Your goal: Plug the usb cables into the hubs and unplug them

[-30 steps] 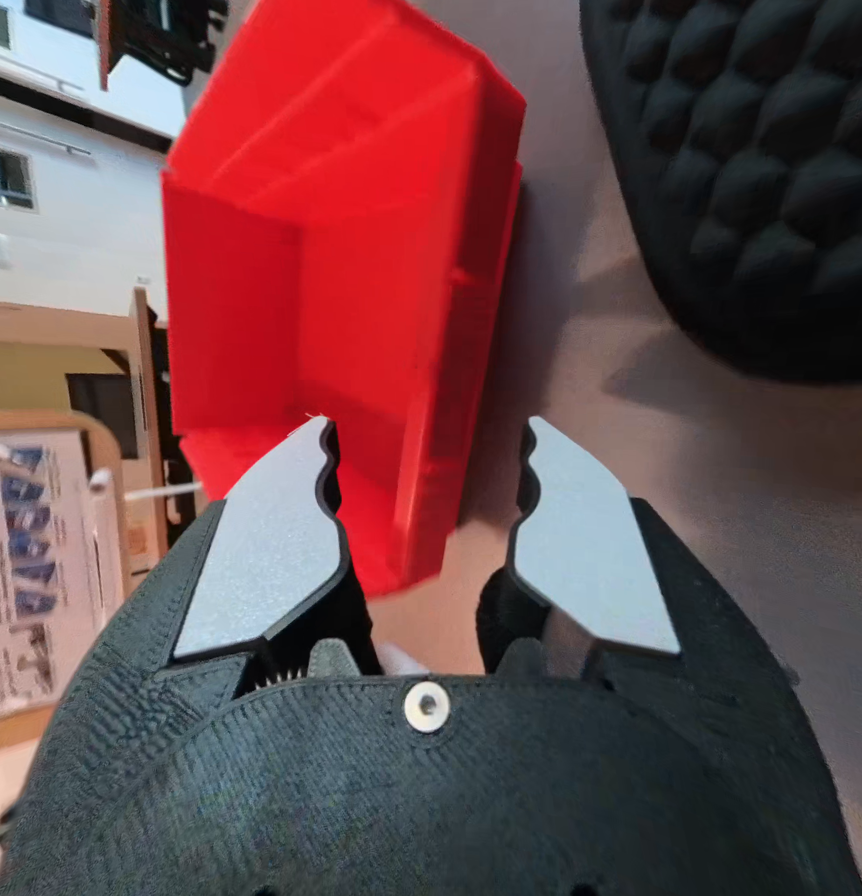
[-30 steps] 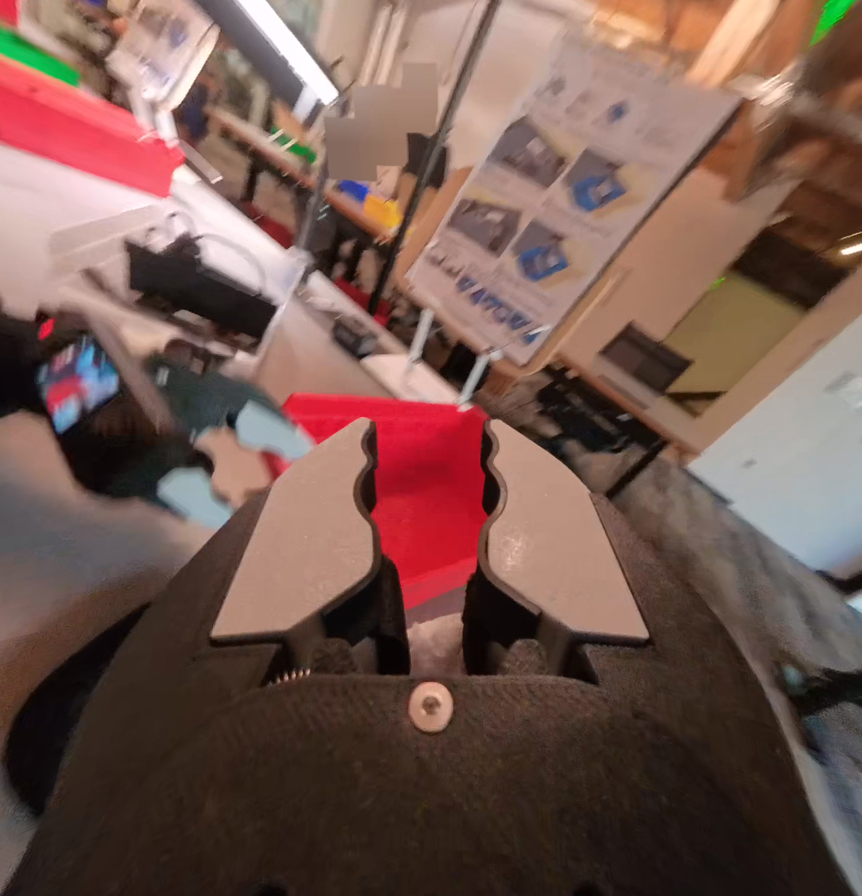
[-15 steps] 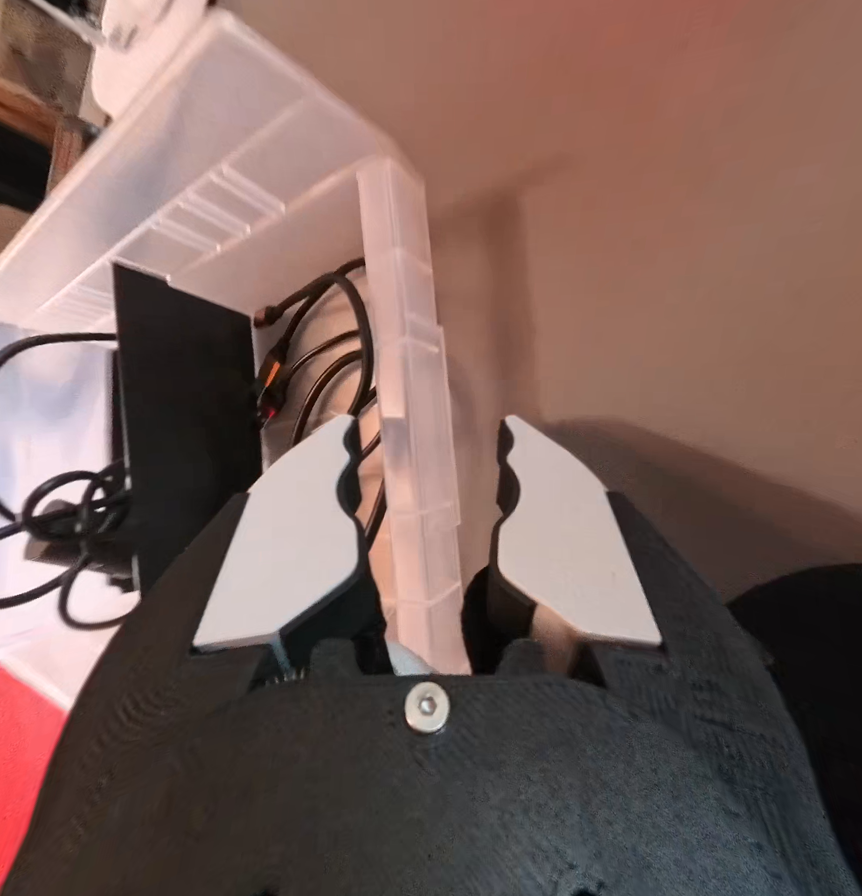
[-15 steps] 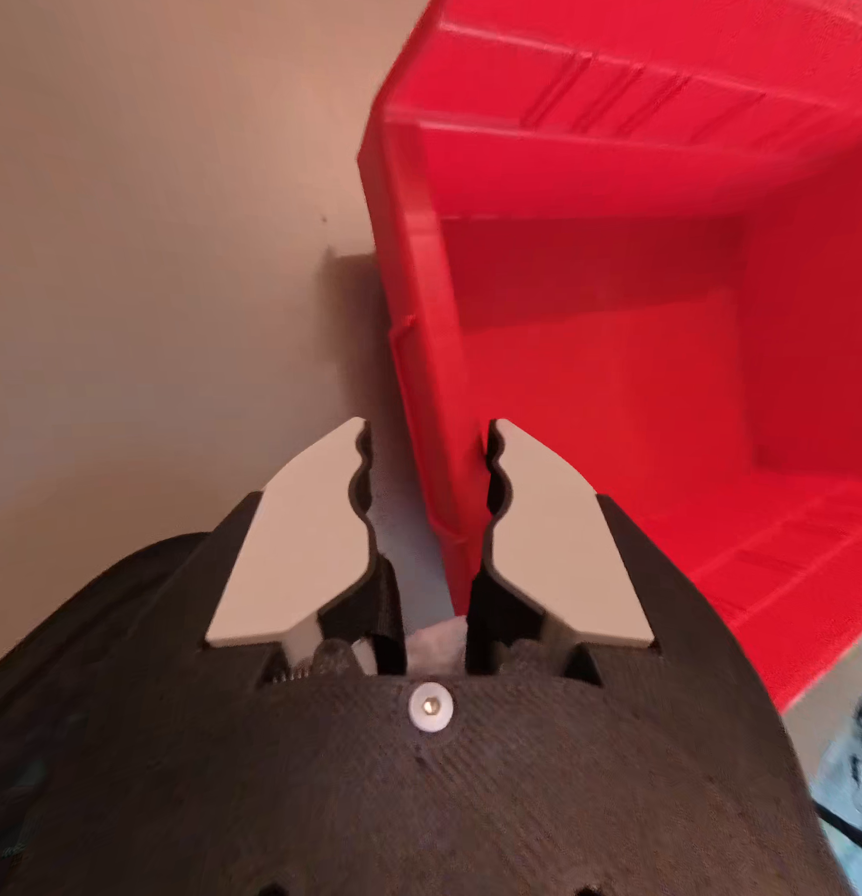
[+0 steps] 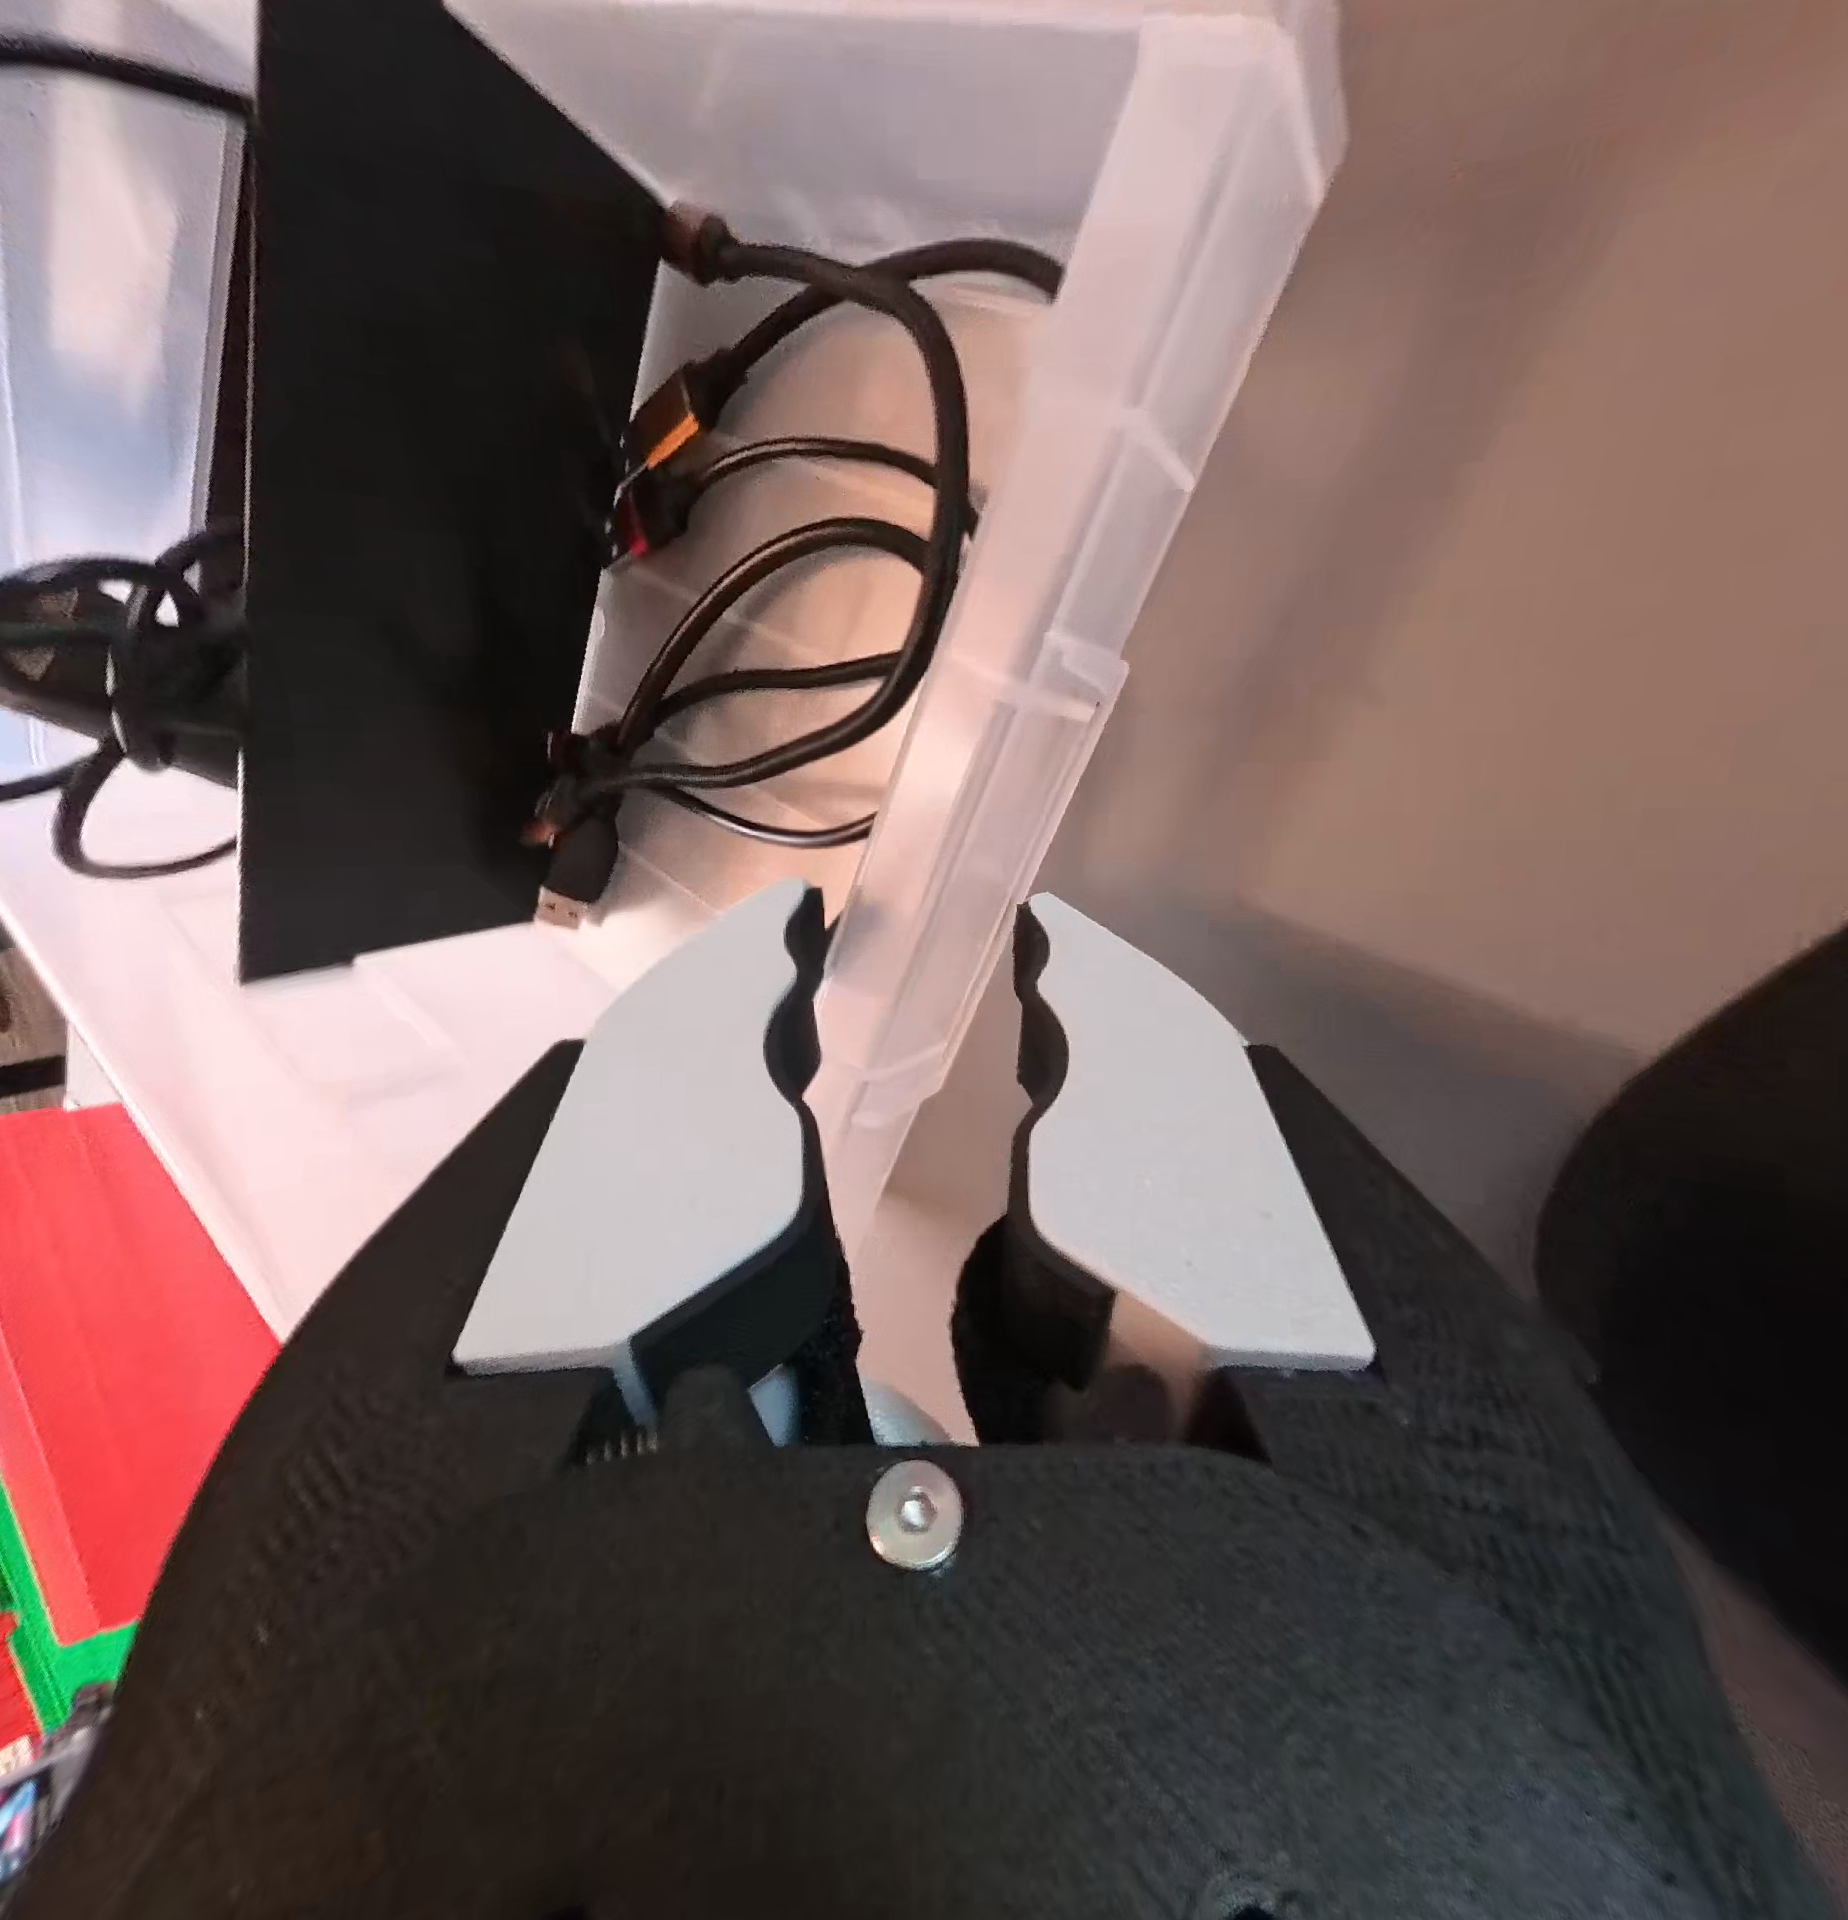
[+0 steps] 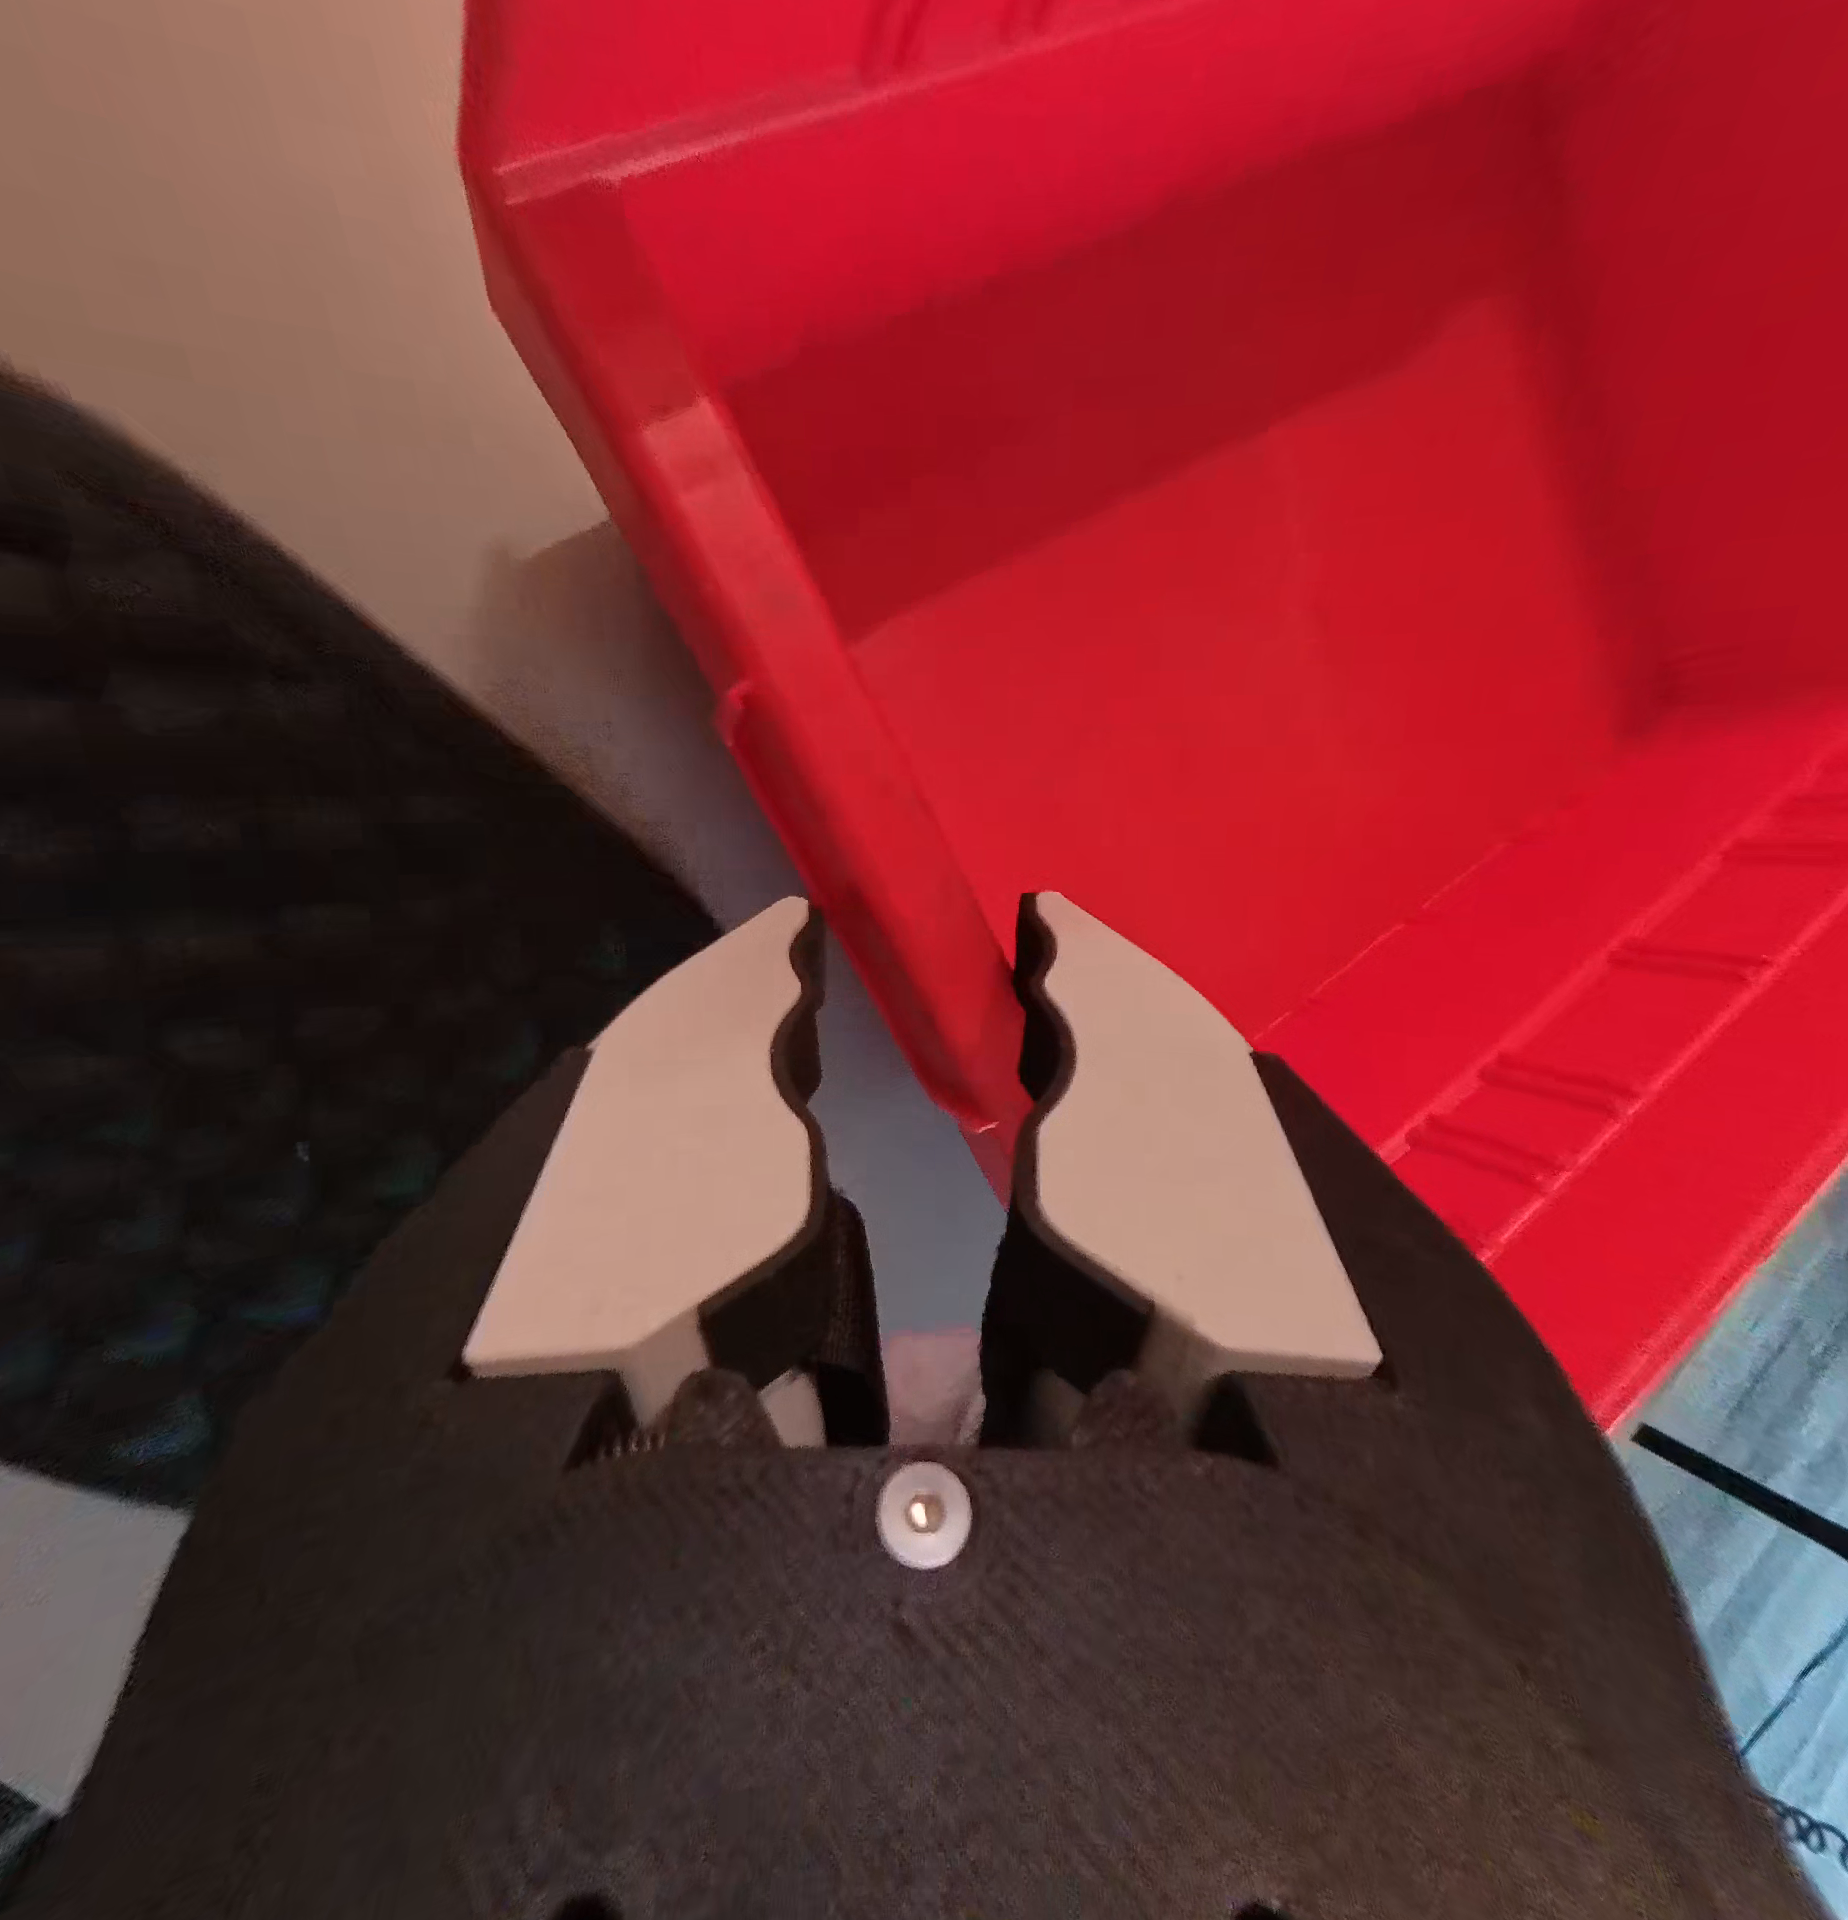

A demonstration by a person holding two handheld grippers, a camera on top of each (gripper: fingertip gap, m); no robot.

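no legible writing, no readable labels, brands, numbers or signs

I count two bins — one clear bin (image 5: 1190, 343) and one red bin (image 6: 1211, 520). Inside the clear one stands one black hub panel (image 5: 421, 499), with a tangle of black USB cables (image 5: 847, 623) — too snarled to number.

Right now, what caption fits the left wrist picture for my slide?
Left gripper open astride the wall of a clear bin holding black USB cables and a black hub.
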